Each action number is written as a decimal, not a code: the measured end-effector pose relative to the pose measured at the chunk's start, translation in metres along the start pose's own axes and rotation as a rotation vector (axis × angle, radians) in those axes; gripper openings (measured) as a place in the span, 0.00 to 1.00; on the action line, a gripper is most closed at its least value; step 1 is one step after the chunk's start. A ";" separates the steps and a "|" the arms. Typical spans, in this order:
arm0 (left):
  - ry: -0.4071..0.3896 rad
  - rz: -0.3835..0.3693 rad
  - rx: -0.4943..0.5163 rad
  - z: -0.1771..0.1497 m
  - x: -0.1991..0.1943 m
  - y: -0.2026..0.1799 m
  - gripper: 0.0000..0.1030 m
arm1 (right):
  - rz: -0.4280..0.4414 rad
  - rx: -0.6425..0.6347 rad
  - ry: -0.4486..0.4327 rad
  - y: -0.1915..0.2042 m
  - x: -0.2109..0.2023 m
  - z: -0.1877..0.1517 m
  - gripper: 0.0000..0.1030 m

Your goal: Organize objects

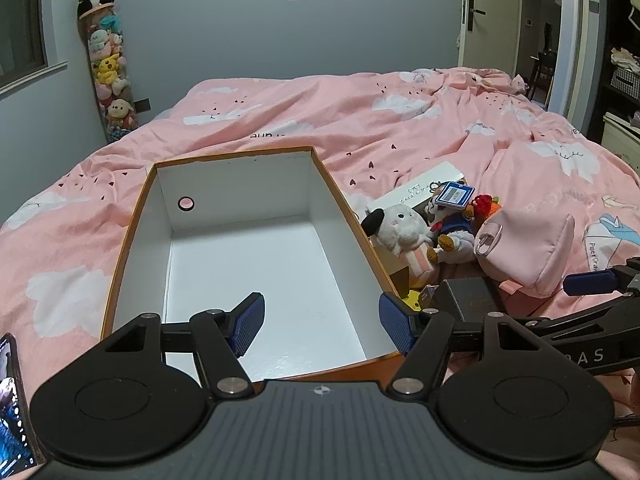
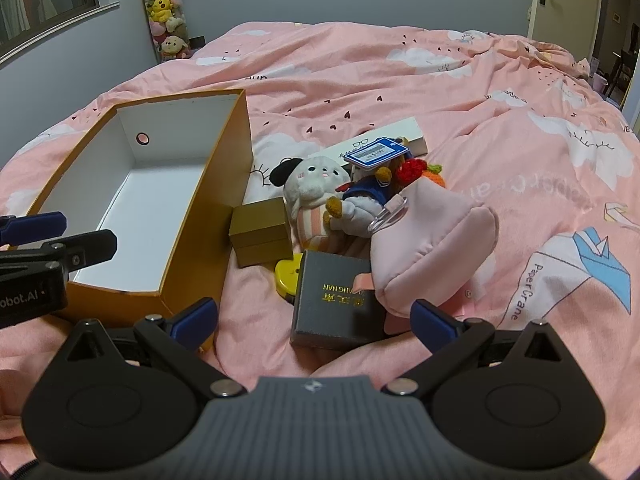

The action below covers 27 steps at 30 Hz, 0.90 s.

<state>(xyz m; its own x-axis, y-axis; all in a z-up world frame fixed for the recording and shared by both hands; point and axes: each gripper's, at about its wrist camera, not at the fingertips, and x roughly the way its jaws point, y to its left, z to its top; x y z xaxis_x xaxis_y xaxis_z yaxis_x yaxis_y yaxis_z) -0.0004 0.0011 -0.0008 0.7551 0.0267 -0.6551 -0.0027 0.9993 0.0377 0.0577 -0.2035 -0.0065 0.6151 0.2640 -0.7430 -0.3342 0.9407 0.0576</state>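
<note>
Risk first: pile crowded, items touching and overlapping. Grey box [image 2: 334, 304] lying partly under pink pouch [image 2: 432, 248] and over yellow disc [image 2: 289, 274]; lifting it likely to drag or tip the pouch. Soft quilt [image 2: 440, 92] underneath, so pressing down may sink the box instead of seating the fingers. Plush toys [image 2: 320, 196] leaning together; pulling one could topple the other onto the gold box [image 2: 262, 232].

Right gripper [image 2: 314, 318] spread wide, nothing between the pads; grey box just ahead at 12 o'clock, pouch at 1, gold box at 11, orange box [image 2: 208, 208] at 10.

Left gripper [image 1: 322, 322] also wide and empty, poised over the near end of the orange box [image 1: 120, 248], right finger at its near right corner. Orange box interior bare; no items stowed yet. Pile at 2 o'clock from the left gripper, just beside the box wall.
</note>
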 end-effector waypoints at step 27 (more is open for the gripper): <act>0.022 -0.005 0.046 0.001 0.005 -0.009 0.75 | 0.005 0.028 0.018 -0.005 0.002 0.000 0.99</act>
<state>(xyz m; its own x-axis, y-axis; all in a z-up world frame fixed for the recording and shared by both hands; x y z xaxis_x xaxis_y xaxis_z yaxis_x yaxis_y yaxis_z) 0.0039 -0.0074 -0.0037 0.7402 0.0225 -0.6720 0.0320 0.9971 0.0686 0.0605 -0.2082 -0.0086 0.6002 0.2649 -0.7547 -0.3171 0.9450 0.0795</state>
